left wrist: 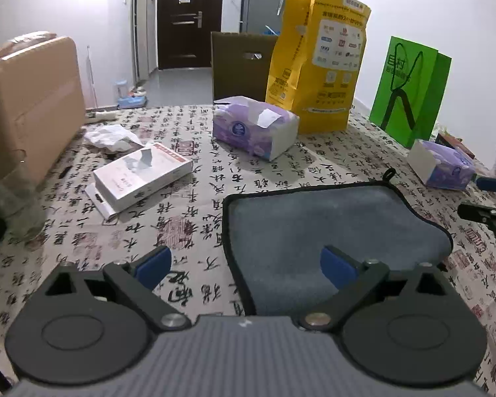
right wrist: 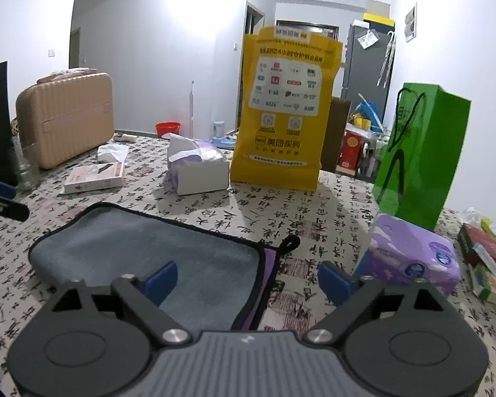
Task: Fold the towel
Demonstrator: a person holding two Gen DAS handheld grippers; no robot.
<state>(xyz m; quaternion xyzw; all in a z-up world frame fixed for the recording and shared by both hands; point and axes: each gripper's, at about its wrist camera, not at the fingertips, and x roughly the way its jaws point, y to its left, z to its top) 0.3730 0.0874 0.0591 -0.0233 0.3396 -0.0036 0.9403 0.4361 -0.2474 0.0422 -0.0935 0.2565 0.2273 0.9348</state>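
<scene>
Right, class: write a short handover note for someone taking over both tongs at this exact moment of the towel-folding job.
Left tongs: open, holding nothing, straddling the towel's left edge.
Right tongs: open, holding nothing, over the towel's right edge near the hanging loop.
Towel: grey, black-trimmed, lying on the patterned tablecloth; a purple layer peeks out under its right edge, so it looks folded at least once already.
Left to do: judge whether another fold is needed; if so, grip the near corners and fold away.

Cool indoor light, wall glare, fisheye-bent edges, dark corners, perhaps slightly soft focus
</scene>
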